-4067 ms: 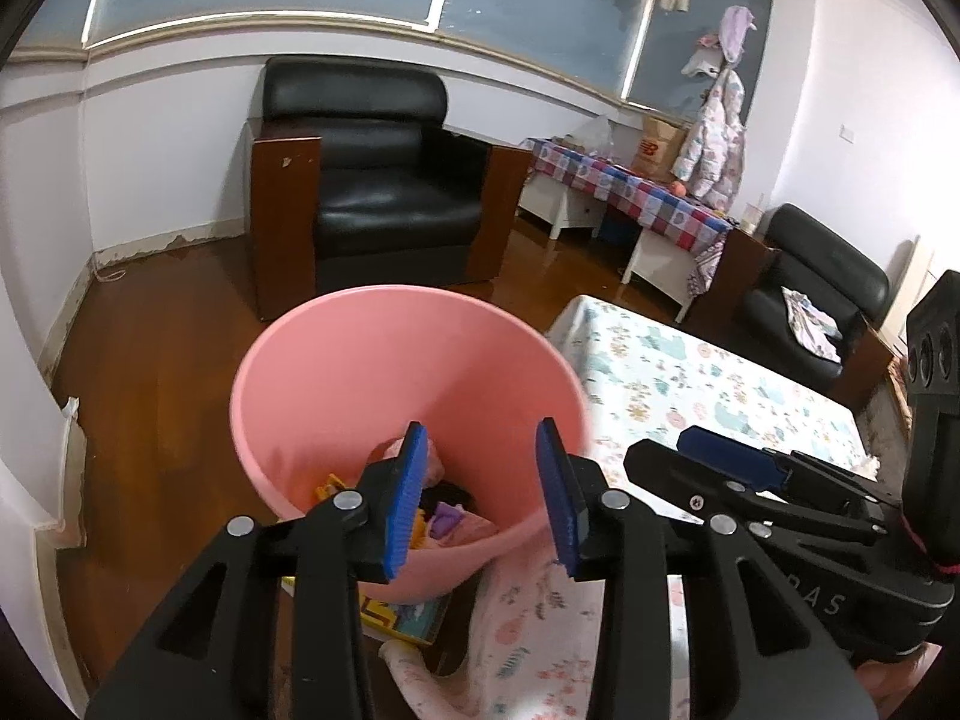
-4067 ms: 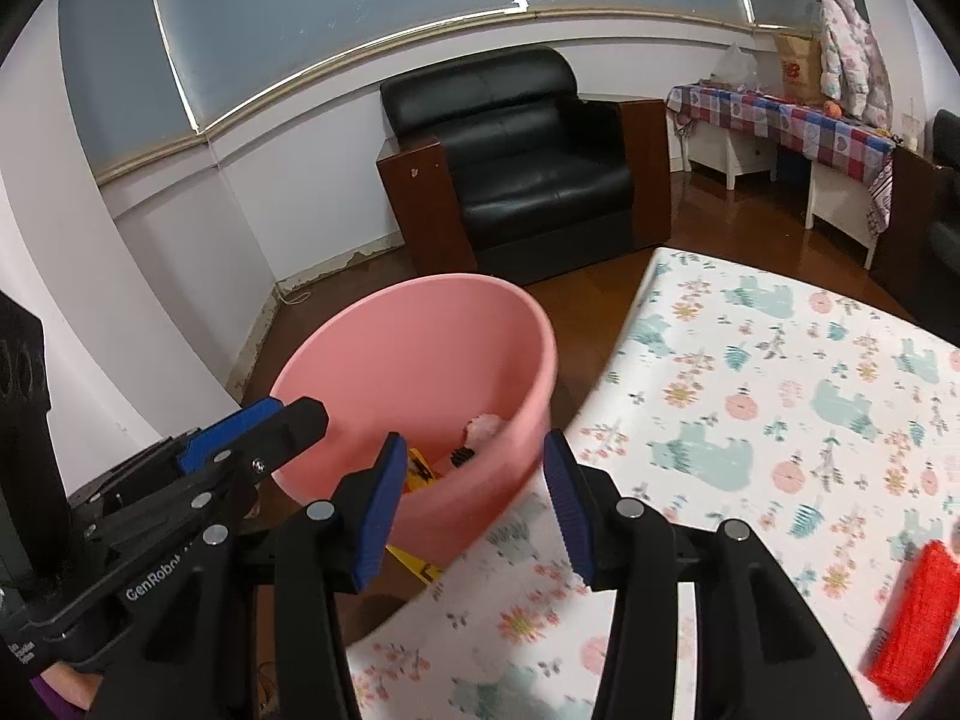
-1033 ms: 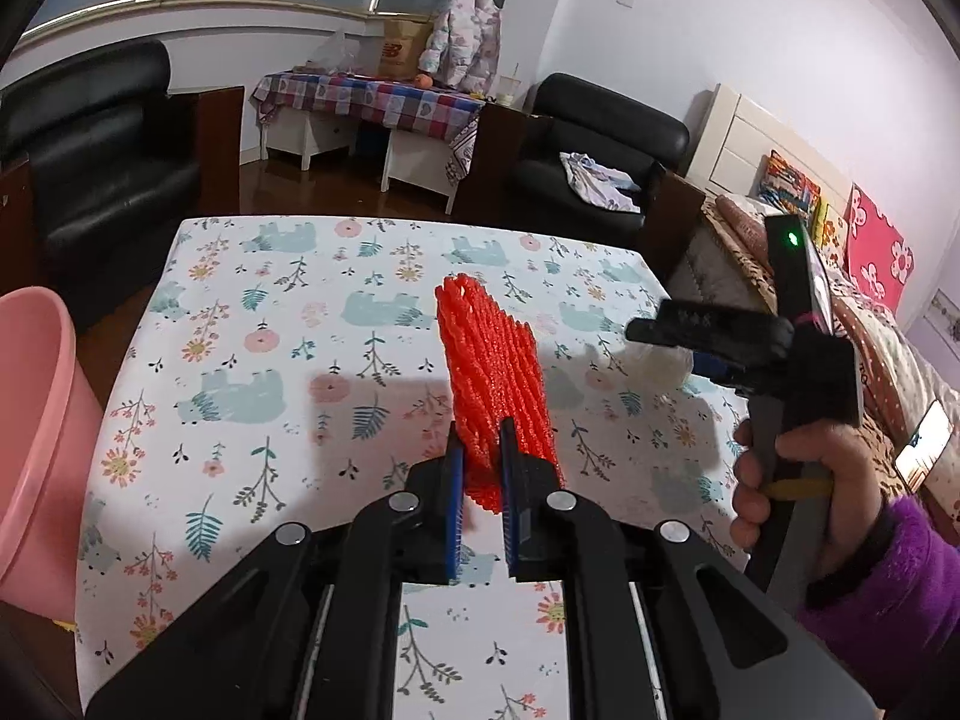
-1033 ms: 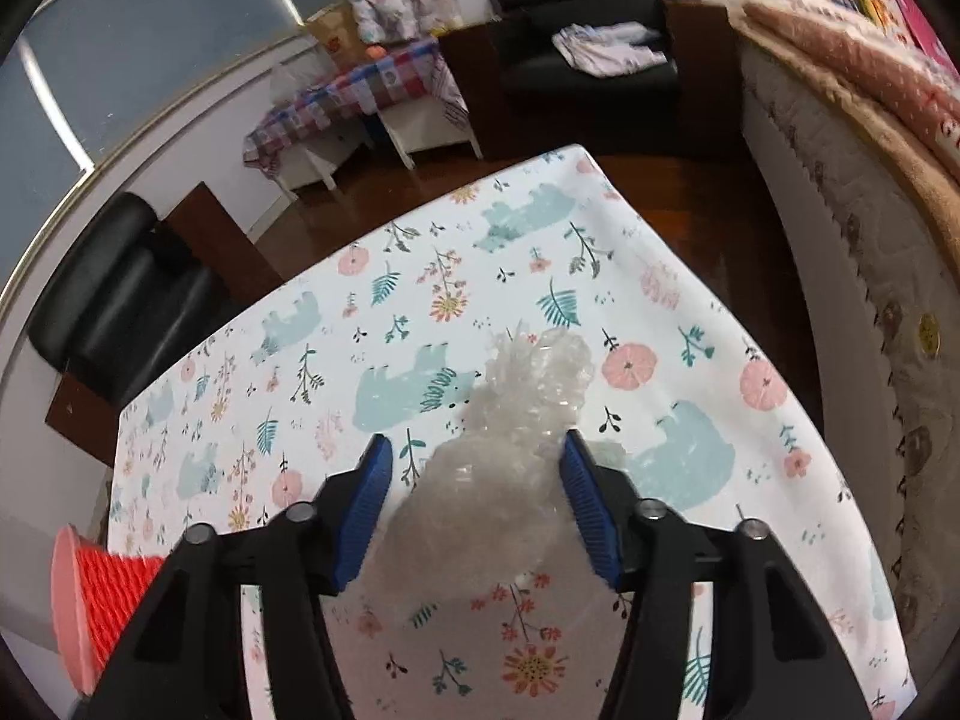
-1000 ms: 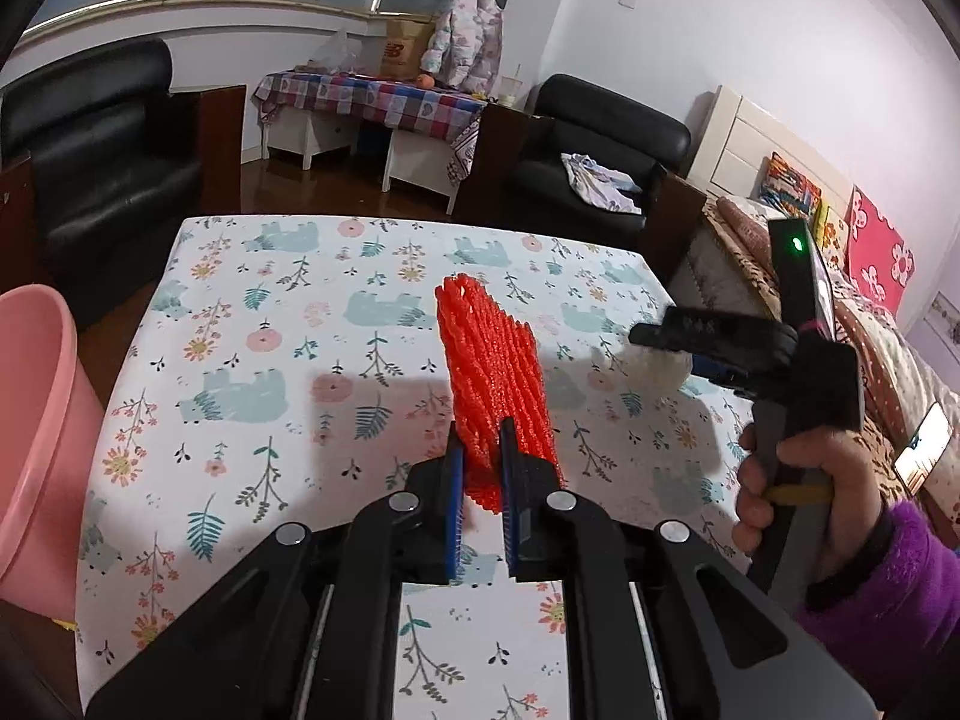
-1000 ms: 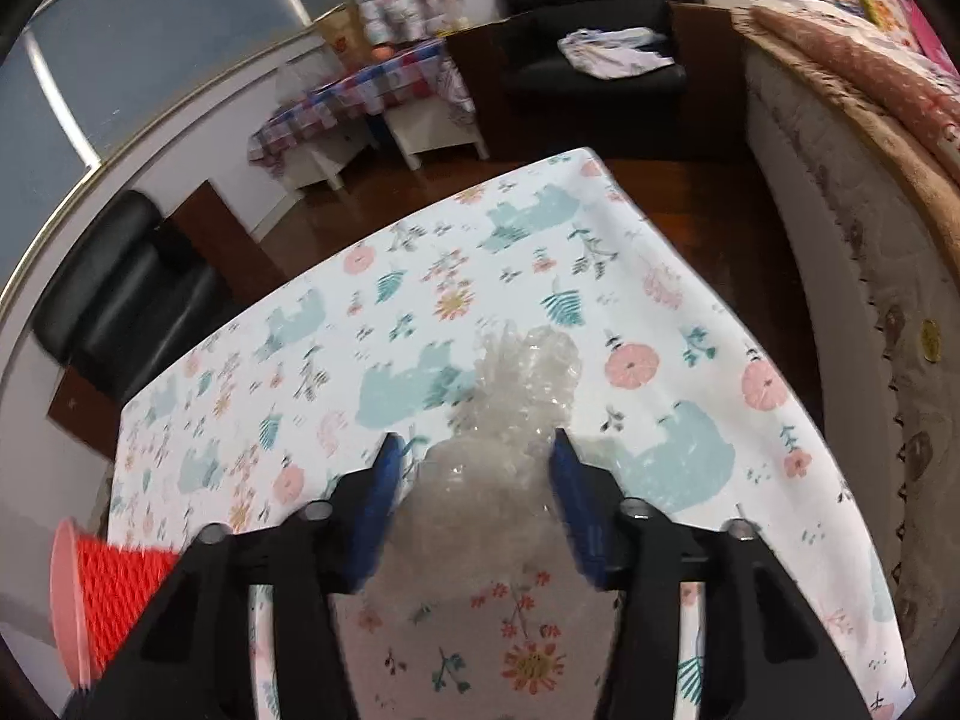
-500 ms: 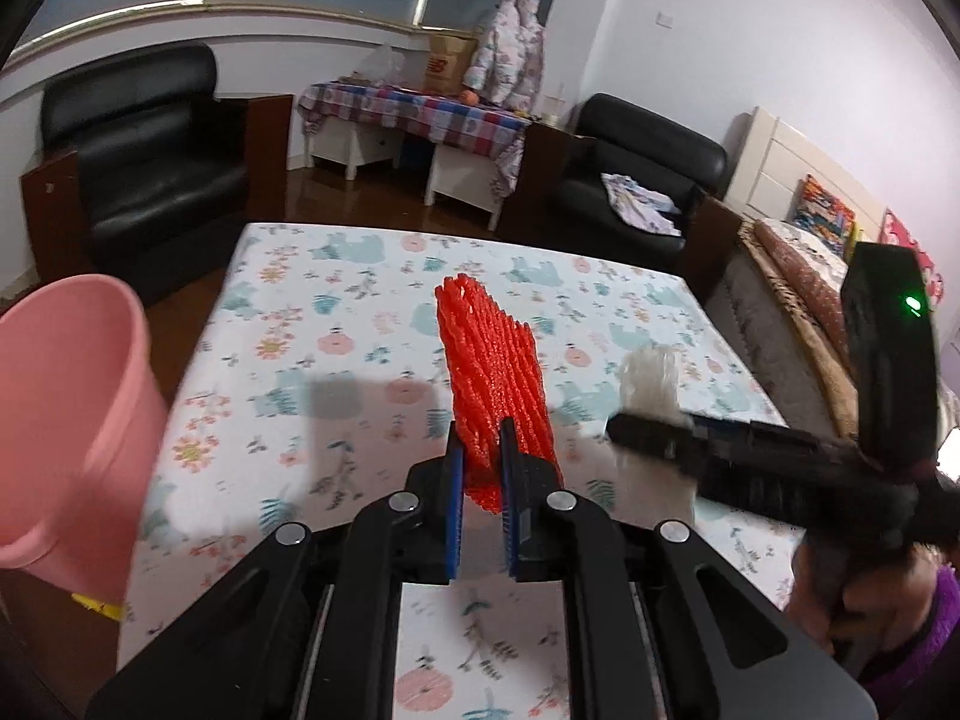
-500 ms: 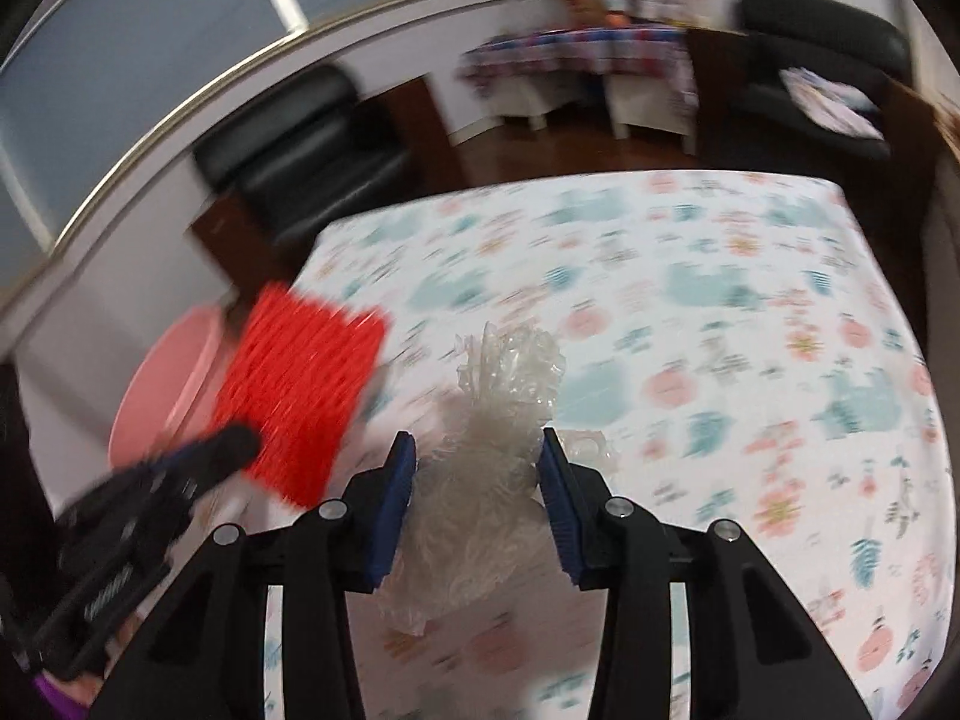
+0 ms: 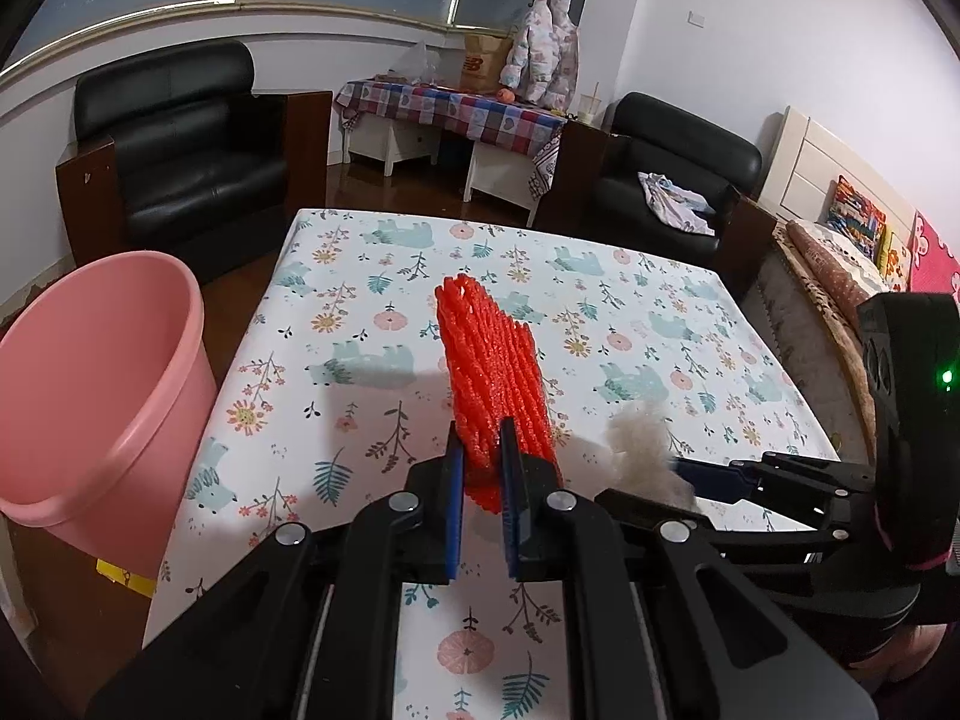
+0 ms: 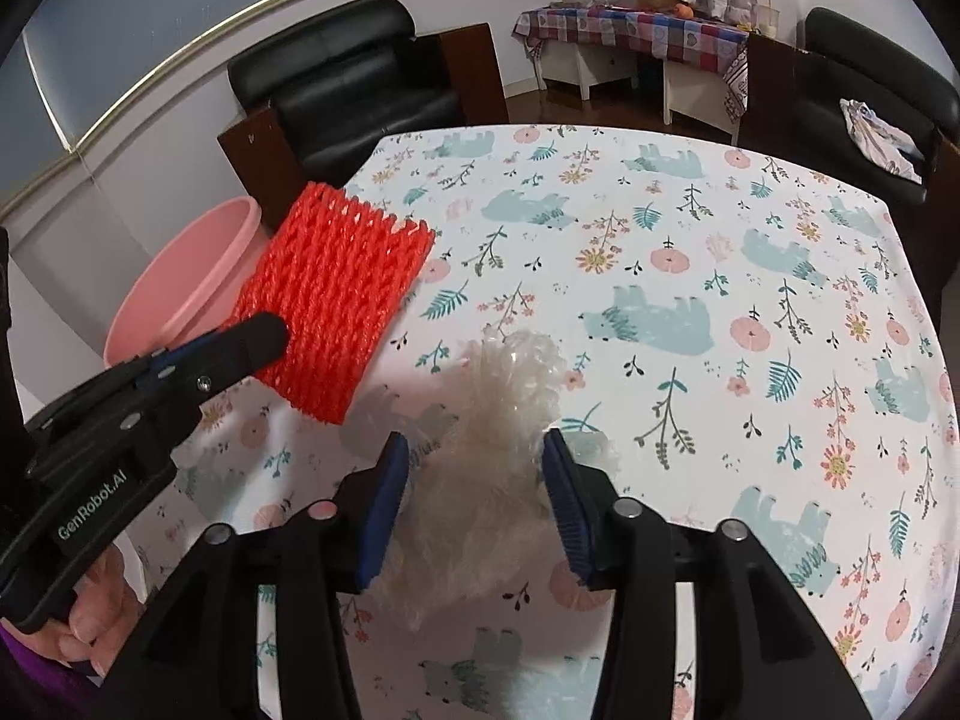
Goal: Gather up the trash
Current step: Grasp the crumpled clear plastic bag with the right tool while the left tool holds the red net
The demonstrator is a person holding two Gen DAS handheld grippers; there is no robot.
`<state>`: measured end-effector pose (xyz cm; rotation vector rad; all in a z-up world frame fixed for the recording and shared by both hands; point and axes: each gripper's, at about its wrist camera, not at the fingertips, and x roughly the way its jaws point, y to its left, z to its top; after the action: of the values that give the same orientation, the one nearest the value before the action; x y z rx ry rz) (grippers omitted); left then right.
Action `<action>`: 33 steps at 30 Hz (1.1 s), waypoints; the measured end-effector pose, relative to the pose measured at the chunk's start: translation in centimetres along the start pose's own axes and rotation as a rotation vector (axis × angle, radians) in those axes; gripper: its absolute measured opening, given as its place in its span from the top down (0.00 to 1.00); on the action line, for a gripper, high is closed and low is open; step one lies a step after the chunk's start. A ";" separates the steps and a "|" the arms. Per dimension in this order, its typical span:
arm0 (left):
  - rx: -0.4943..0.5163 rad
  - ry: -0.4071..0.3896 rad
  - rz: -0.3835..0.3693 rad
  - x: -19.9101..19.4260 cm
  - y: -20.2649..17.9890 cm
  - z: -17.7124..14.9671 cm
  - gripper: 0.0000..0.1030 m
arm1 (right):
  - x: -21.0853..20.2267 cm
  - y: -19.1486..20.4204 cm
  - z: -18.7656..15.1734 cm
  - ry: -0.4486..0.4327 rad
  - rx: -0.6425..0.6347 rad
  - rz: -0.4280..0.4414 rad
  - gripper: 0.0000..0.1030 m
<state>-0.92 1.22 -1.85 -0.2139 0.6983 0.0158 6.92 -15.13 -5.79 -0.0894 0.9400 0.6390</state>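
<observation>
Covering table: floral cloth [image 9: 372, 396] – pink bin [image 9: 102, 396] beside | black armchair [image 9: 180, 144] behind

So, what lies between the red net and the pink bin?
In the left wrist view, only bare tablecloth and its edge lie between the red net, held by the left gripper, and the pink bin.

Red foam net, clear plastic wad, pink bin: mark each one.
red foam net [image 9: 489, 360], left wrist view, mid mesh.
clear plastic wad [image 10: 486, 480], right wrist view, crumpled middle.
pink bin [image 9: 120, 420], left wrist view, rim.
</observation>
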 end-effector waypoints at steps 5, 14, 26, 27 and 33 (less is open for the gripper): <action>-0.003 0.001 0.000 -0.1 0.1 -0.1 0.90 | -1.1 -0.2 -0.3 -0.020 -0.001 0.007 0.44; -0.019 -0.008 -0.007 -0.6 0.4 -0.4 0.90 | -2.4 0.2 -1.6 -0.008 0.022 0.004 0.44; -0.024 -0.024 -0.010 -1.3 0.9 -0.3 0.90 | -1.4 0.3 -1.7 0.010 0.048 0.012 0.50; -0.025 -0.026 -0.010 -1.3 1.0 -0.3 0.90 | -1.4 0.2 -1.7 0.009 0.050 0.014 0.53; -0.024 -0.033 -0.010 -1.6 1.0 -0.4 0.90 | -1.4 -0.1 -1.7 0.001 0.069 0.024 0.64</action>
<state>-2.52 2.15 -1.30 -0.2396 0.6644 0.0184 5.13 -16.43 -5.73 -0.0169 0.9649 0.6282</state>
